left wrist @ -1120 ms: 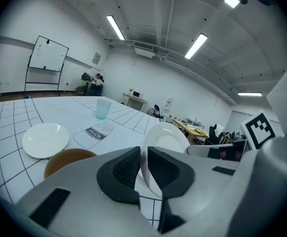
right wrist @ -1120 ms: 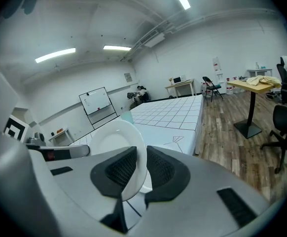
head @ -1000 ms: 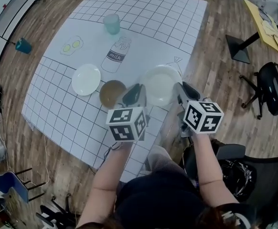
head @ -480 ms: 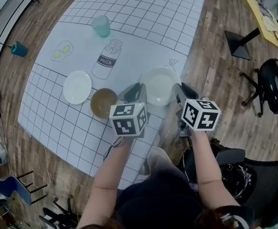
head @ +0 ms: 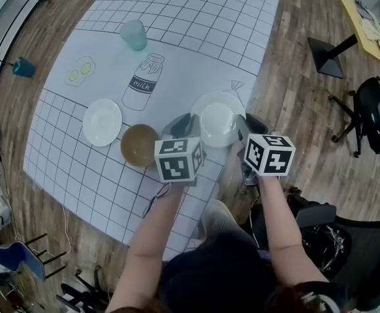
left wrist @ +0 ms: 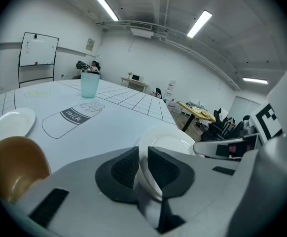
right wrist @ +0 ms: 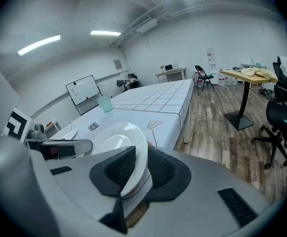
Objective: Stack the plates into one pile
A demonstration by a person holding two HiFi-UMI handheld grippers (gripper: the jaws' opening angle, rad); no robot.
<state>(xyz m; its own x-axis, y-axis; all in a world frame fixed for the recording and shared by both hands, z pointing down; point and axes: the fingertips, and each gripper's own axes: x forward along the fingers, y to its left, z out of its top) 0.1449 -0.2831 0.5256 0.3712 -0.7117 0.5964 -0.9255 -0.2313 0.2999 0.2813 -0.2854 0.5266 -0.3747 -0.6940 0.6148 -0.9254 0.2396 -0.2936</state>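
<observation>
Since the desk (head: 177,18) carries no pile yet, the step in hand looks like the first one: placing the large white plate (head: 218,119) as the base. That plate is glossy and round, with a broad rim and a shallow well. It sits between the two tools at the desk's near right edge; whether it rests on the sheet or hangs just above it I cannot tell. The left tool (head: 182,126) is nearly closed, pinching the plate's left rim. The right tool (head: 249,124) grips the opposite rim; its jaws have just been opening a little, with the rim between the pads. Next, I judge, both must let go cleanly and go for the brown plate (head: 139,145), just left of the left tool. After that comes the small white plate (head: 102,122) beside it. Both are smaller and should nest on top. A pale green cup (head: 134,34) stands well apart at the far side.
</observation>
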